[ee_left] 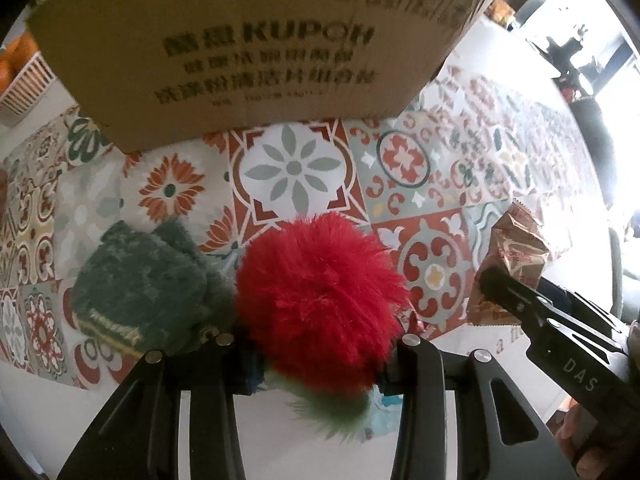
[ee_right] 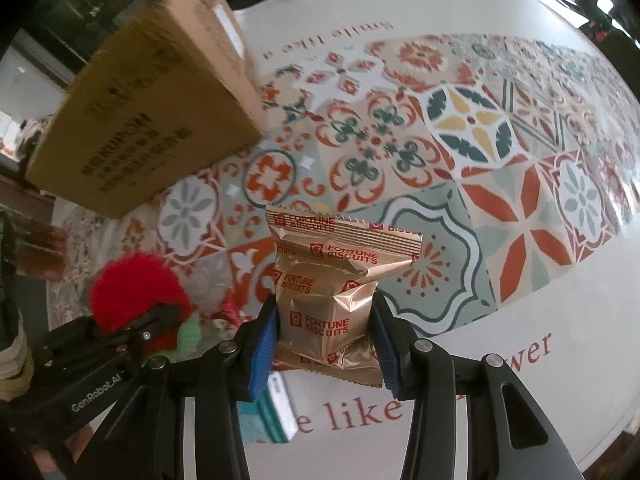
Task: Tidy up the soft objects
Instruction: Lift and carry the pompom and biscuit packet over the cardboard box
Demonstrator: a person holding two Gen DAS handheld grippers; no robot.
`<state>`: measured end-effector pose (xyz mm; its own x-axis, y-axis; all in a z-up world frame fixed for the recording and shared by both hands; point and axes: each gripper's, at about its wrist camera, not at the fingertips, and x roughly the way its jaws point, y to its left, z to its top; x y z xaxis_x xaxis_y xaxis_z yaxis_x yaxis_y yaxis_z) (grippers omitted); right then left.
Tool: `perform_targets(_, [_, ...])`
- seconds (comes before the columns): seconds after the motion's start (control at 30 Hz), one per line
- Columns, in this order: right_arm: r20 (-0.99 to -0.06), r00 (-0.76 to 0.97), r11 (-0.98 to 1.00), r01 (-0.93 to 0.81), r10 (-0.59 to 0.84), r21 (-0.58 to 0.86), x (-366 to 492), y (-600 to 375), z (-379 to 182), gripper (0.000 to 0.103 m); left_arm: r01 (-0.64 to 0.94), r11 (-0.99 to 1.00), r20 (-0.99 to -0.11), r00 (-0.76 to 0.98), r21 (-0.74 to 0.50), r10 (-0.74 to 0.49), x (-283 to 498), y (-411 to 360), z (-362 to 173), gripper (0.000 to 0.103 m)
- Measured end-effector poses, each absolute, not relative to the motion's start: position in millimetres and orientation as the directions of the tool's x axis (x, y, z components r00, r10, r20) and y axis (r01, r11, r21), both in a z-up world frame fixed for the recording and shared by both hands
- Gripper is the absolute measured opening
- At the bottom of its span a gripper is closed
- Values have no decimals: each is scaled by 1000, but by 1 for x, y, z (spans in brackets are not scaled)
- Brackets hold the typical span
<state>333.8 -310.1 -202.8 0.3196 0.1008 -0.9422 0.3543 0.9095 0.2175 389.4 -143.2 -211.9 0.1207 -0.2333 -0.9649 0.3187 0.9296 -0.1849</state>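
Both grippers have their loads — the left gripper (ee_left: 320, 360) pinches the red pompom (ee_left: 320, 296), the right gripper (ee_right: 324, 344) the biscuit packet (ee_right: 332, 304) — just above the surface (ee_right: 500, 380). Next, probably carry them to the cardboard box (ee_left: 248, 48).

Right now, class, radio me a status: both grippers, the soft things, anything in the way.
Left gripper shut on red pompom. Right gripper shut on biscuit packet. Cardboard box looms close ahead.
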Motion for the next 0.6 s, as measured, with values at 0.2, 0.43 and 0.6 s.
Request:
perform_targets(0.2, [-923,372,921,315,101,228,323,-303,-176,45,306,932,-947,192,-192,-258,384,-130,-174,40])
perform_targets(0.43, [-894,434,931,268,111,246,326,-288,-147,45,298,930,-922,255,-213,-293,383,-113,-149,40])
perform_targets(0.6, [-871,478,941,230,112,247,325,-279,-127,45,295,933,-903,310,-208,-299,379,-108,-131,40])
